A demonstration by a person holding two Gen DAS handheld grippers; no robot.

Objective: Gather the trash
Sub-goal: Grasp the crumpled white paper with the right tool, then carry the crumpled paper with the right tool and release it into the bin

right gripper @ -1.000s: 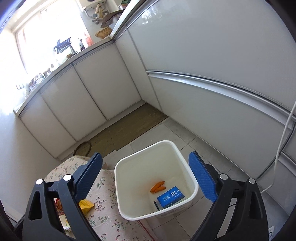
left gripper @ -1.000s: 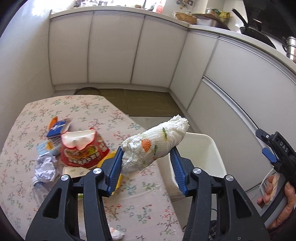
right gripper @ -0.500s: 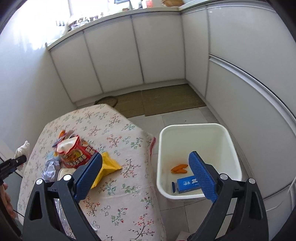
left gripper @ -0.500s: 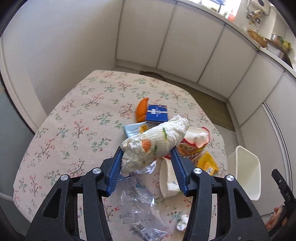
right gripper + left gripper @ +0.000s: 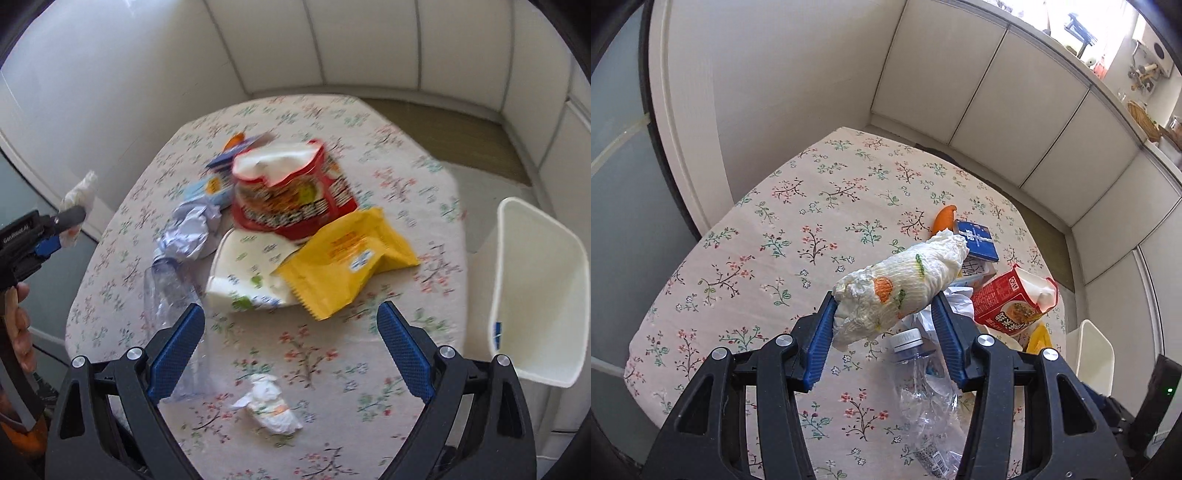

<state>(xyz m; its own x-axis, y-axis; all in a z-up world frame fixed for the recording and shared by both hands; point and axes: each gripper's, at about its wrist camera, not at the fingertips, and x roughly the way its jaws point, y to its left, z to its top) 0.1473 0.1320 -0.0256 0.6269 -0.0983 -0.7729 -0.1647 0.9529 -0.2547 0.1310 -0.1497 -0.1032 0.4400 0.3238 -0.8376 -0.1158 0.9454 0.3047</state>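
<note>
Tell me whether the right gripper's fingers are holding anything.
No: the right gripper is wide open over the floral tablecloth, nothing between its blue-padded fingers.

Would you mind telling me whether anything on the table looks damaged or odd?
Yes: the clear plastic bottle lies crushed on the floral tablecloth, and the red snack bag sits torn open among loose wrappers.

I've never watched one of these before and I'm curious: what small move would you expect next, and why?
Probably the right hand-held gripper lowers onto the small crumpled tissue on the table. Its jaws are open and empty, and the tissue lies just below them. The left hand-held gripper already holds a paper towel wad, and the white bin stands beside the table.
</note>
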